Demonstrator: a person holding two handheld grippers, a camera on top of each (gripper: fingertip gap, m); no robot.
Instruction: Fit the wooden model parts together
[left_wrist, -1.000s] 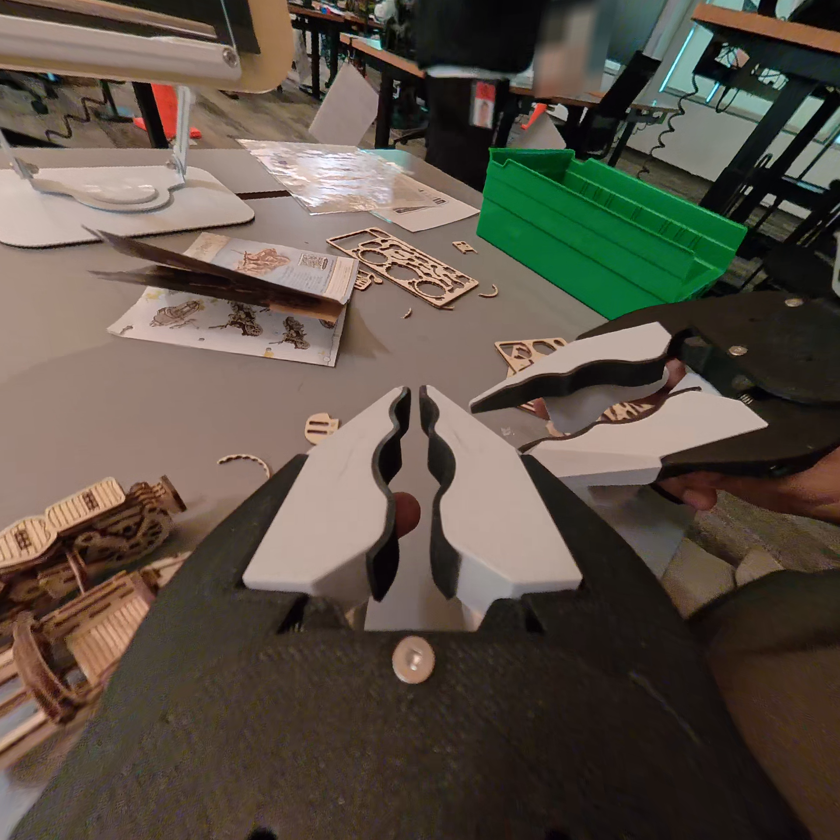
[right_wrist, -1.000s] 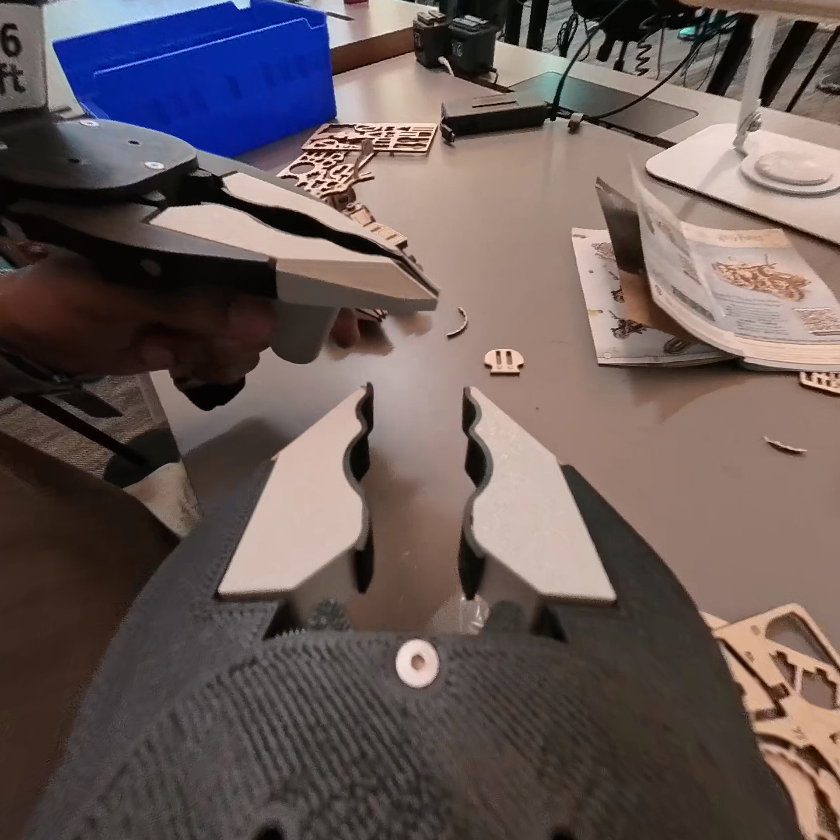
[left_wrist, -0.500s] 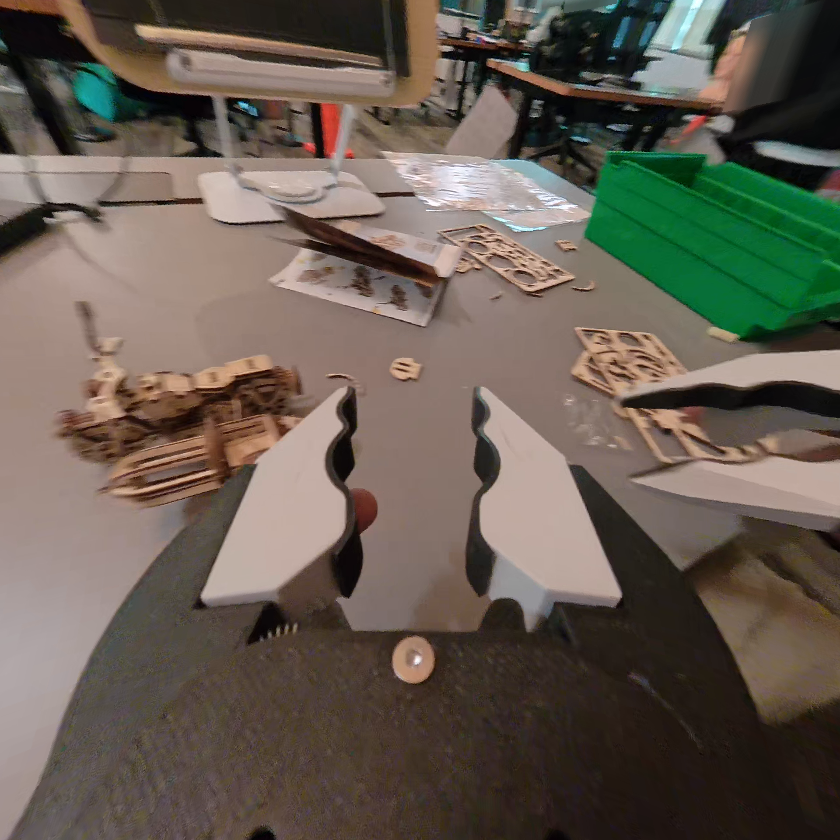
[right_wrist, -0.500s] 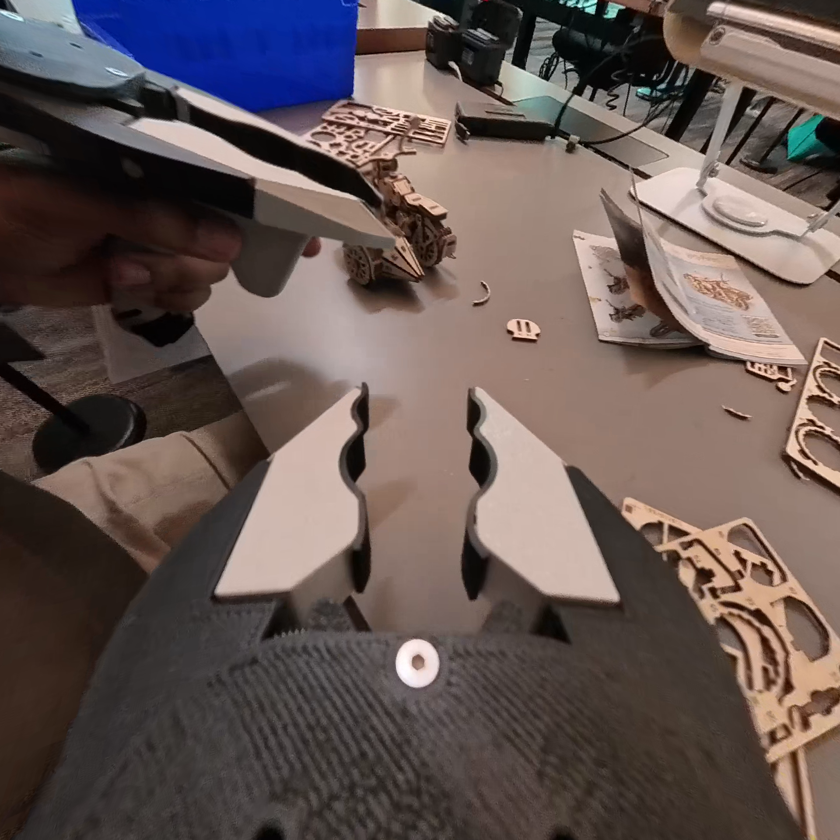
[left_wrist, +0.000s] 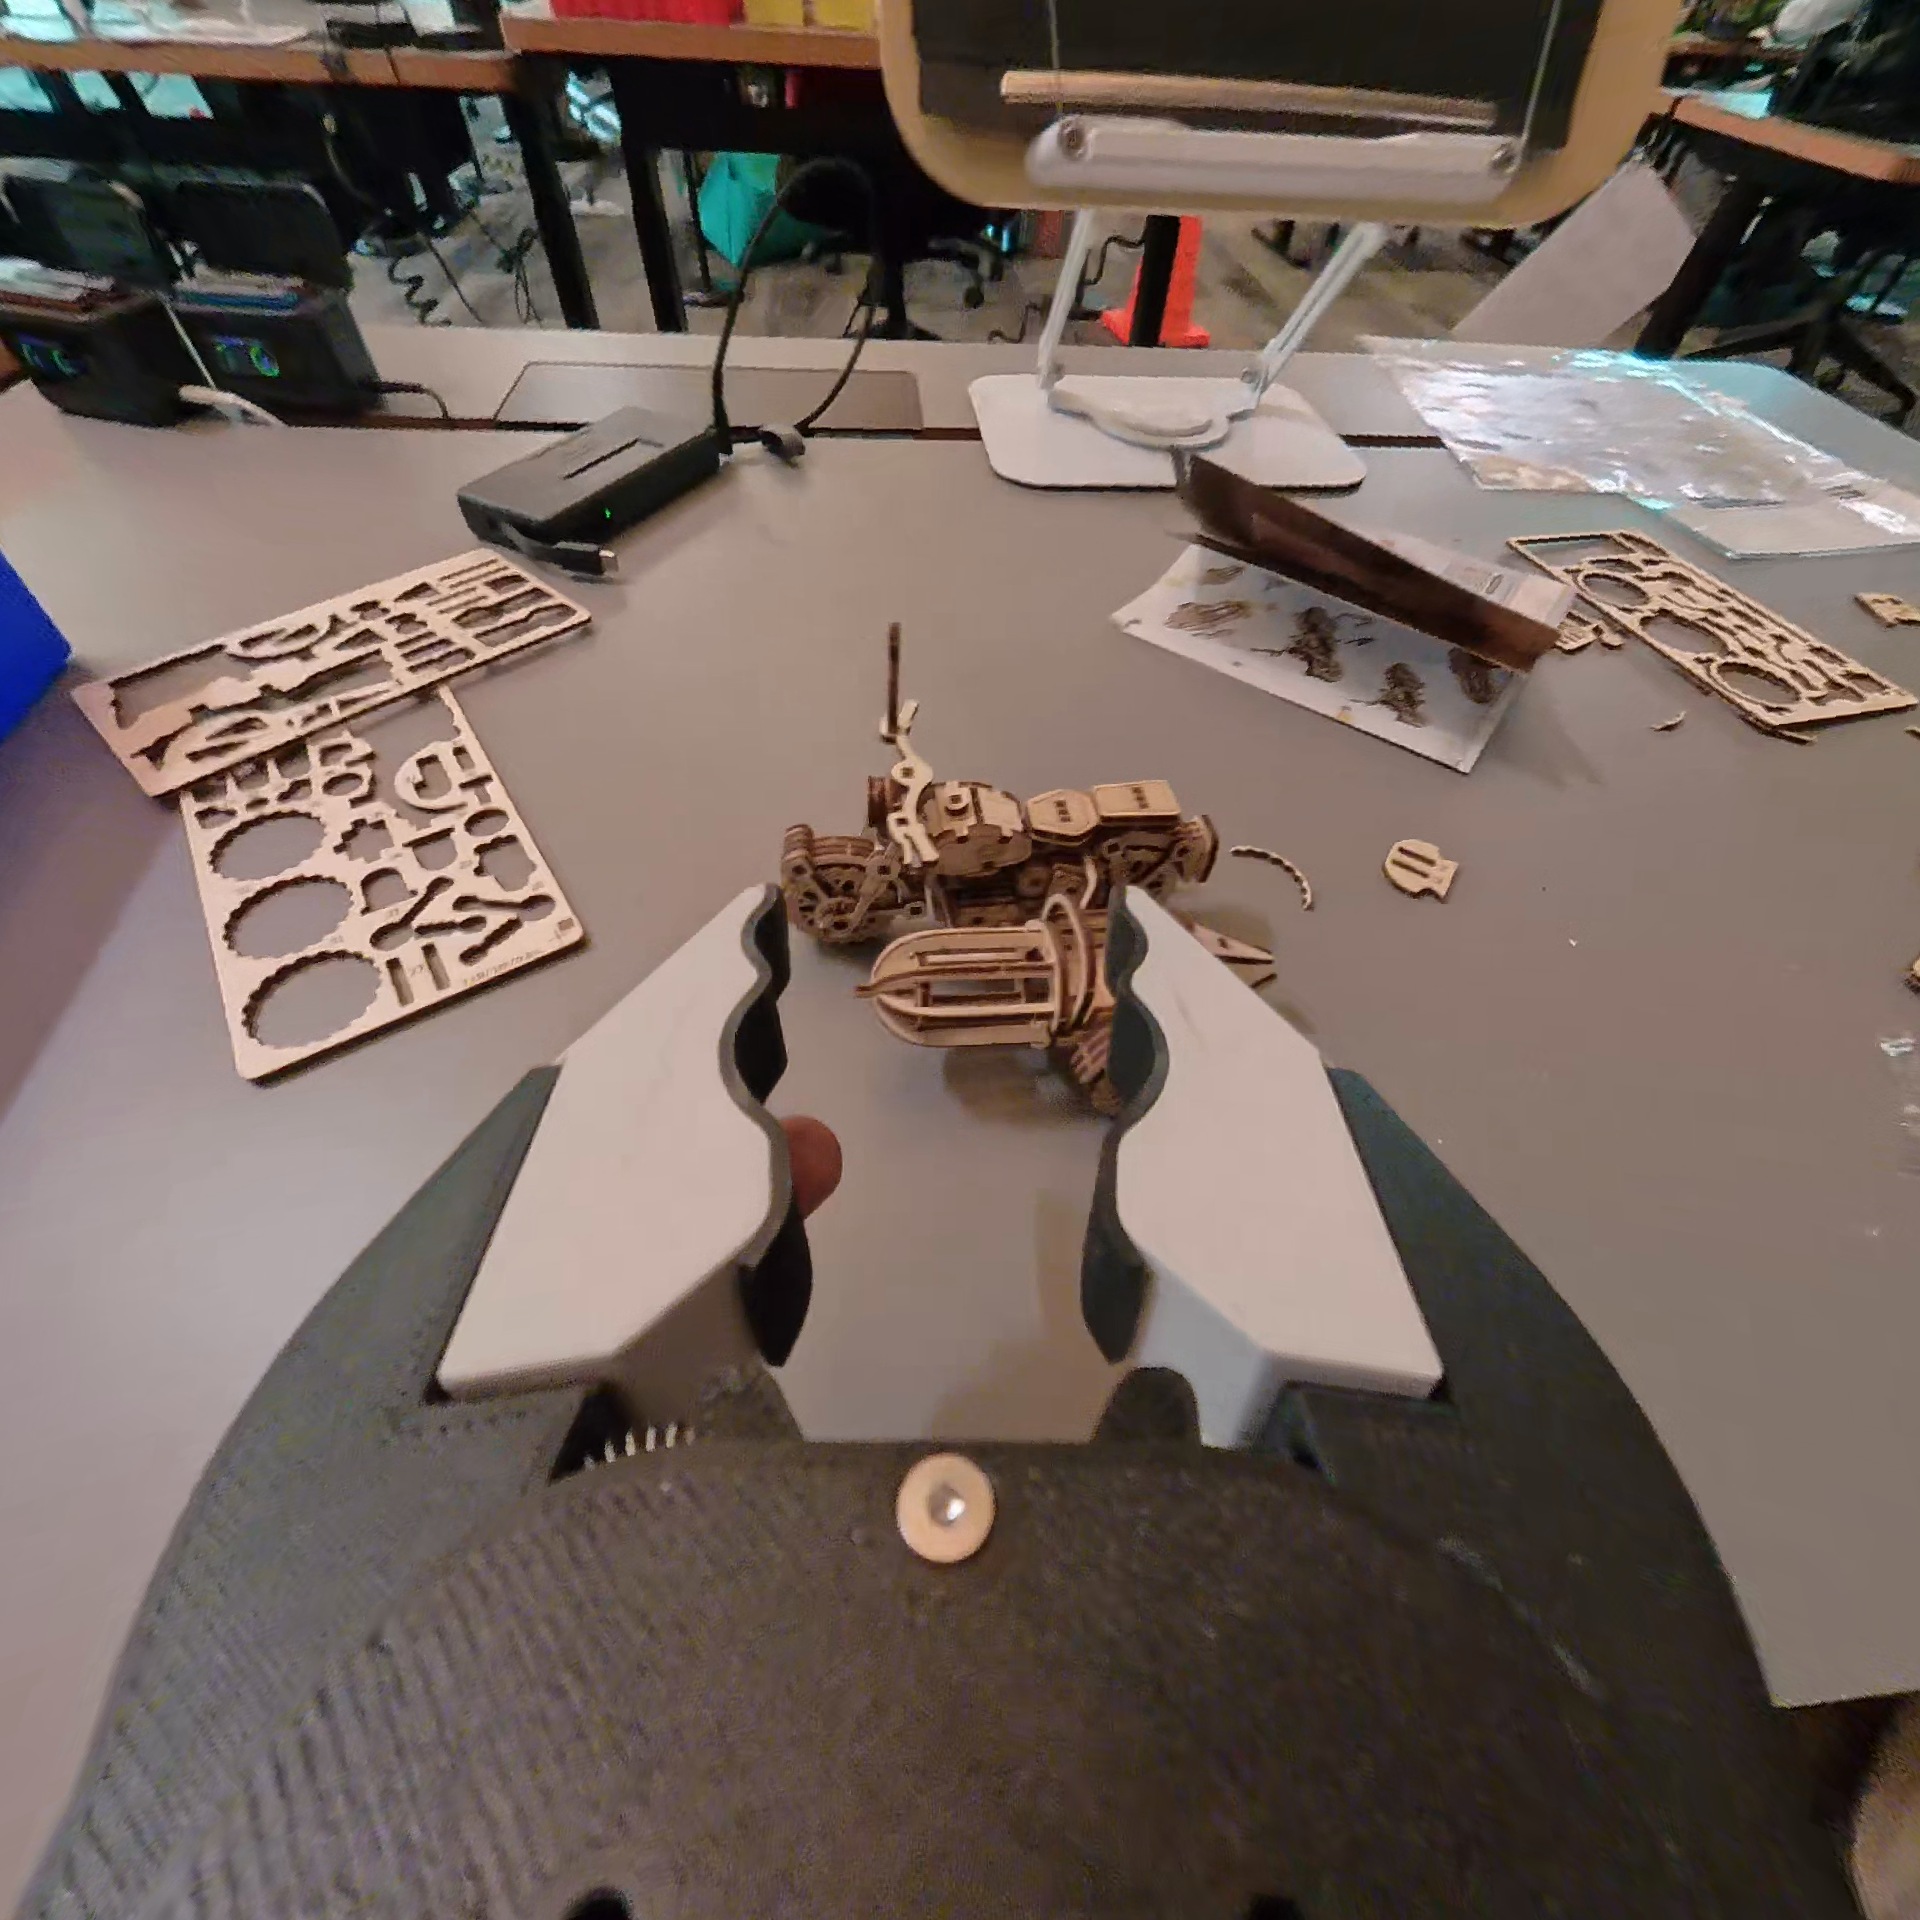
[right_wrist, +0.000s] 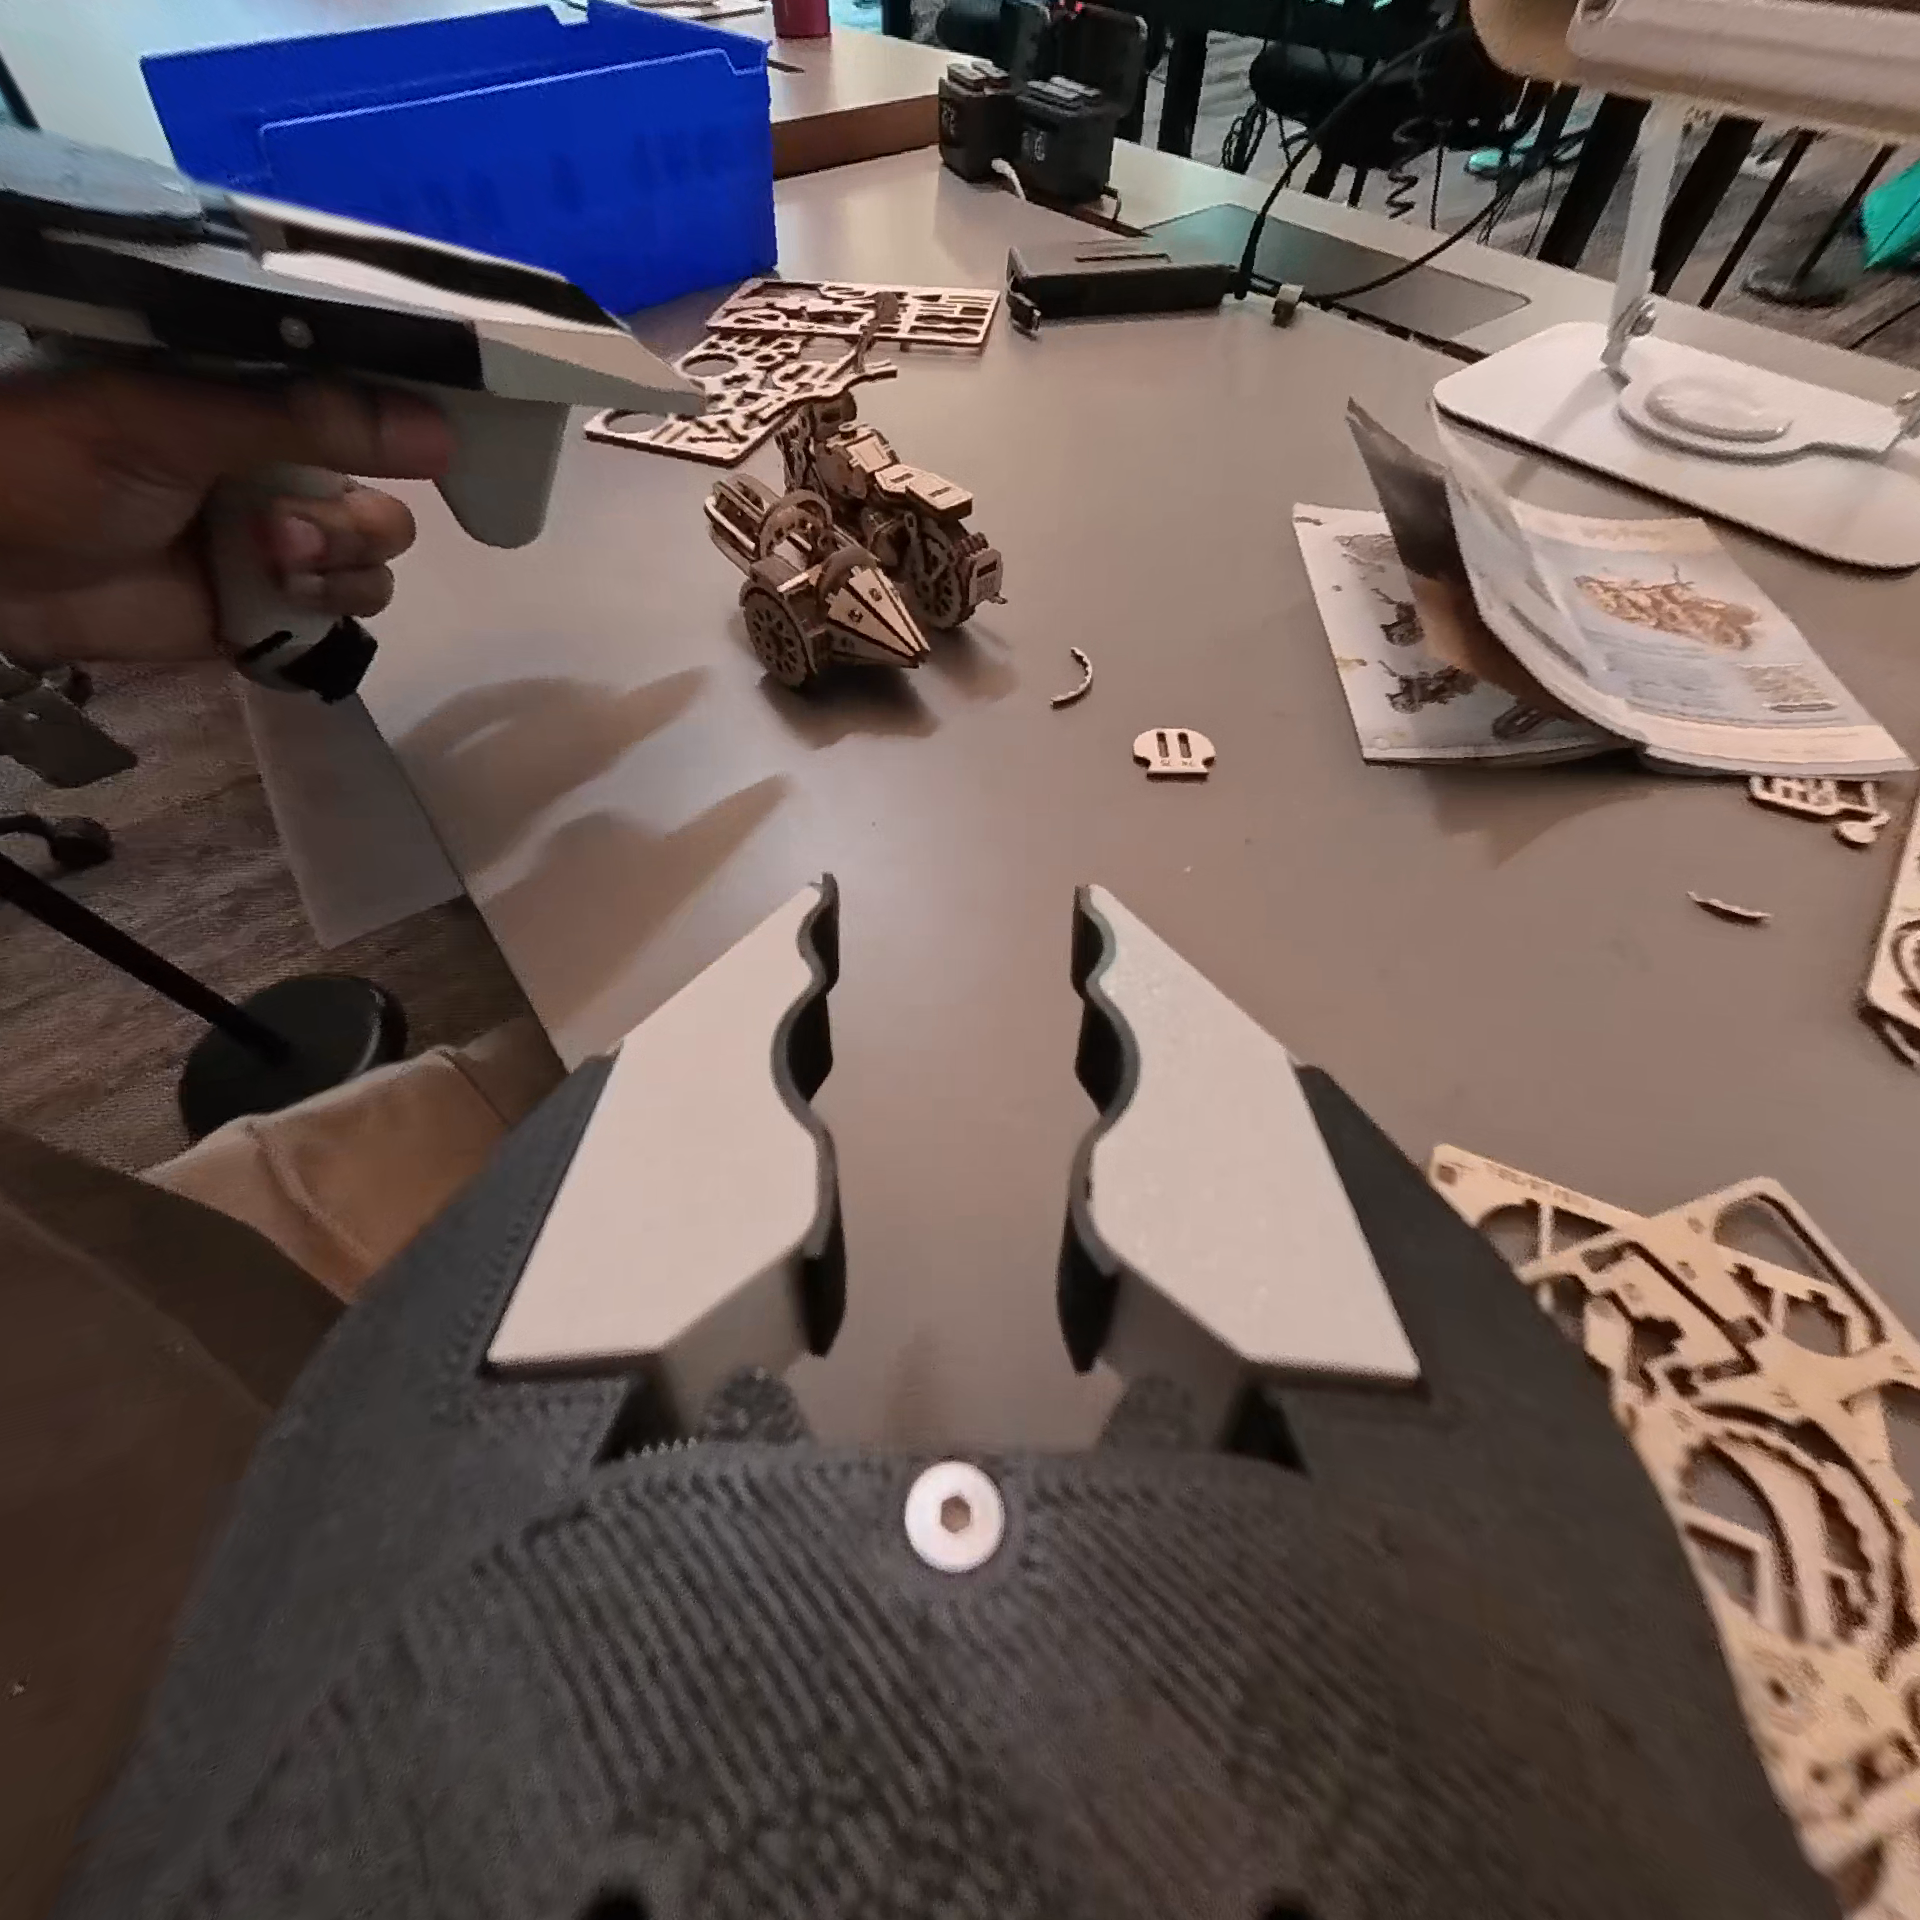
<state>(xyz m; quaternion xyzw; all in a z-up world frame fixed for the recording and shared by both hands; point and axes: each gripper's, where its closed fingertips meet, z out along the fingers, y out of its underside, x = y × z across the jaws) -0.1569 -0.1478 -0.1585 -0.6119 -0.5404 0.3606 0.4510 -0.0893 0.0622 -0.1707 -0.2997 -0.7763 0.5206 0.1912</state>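
A wooden motorcycle model with a sidecar (left_wrist: 997, 862) stands on the grey table (left_wrist: 1558, 1039); it also shows in the right wrist view (right_wrist: 862, 561). My left gripper (left_wrist: 945, 914) is open and empty, just in front of the sidecar, which lies between its fingertips. In the right wrist view the left gripper (right_wrist: 623, 353) hovers above and left of the model. My right gripper (right_wrist: 956, 894) is open and empty, low over bare table, well short of the model. A small slotted wooden piece (right_wrist: 1174, 750) and a curved sliver (right_wrist: 1075, 681) lie loose on the table.
Punched-out wooden sheets lie at left (left_wrist: 353, 790), far right (left_wrist: 1704, 644) and near my right gripper (right_wrist: 1714, 1403). An open instruction booklet (right_wrist: 1600, 644), a lamp base (left_wrist: 1164, 431), a black box with cable (left_wrist: 592, 488) and a blue bin (right_wrist: 488, 156) surround the work area. My right tips are roughly 15 centimeters from the small slotted wooden piece (right_wrist: 1174, 750). It is also in sight in the left wrist view (left_wrist: 1420, 864). The curved sliver (right_wrist: 1075, 681) lies around 15 centimeters away from my left fingertips. Seen from the left wrist view (left_wrist: 1273, 872) as well.
My left gripper has swung left toward the model and opened wide; the model now sits between its fingertips. My right gripper has stayed open and drawn back slightly.
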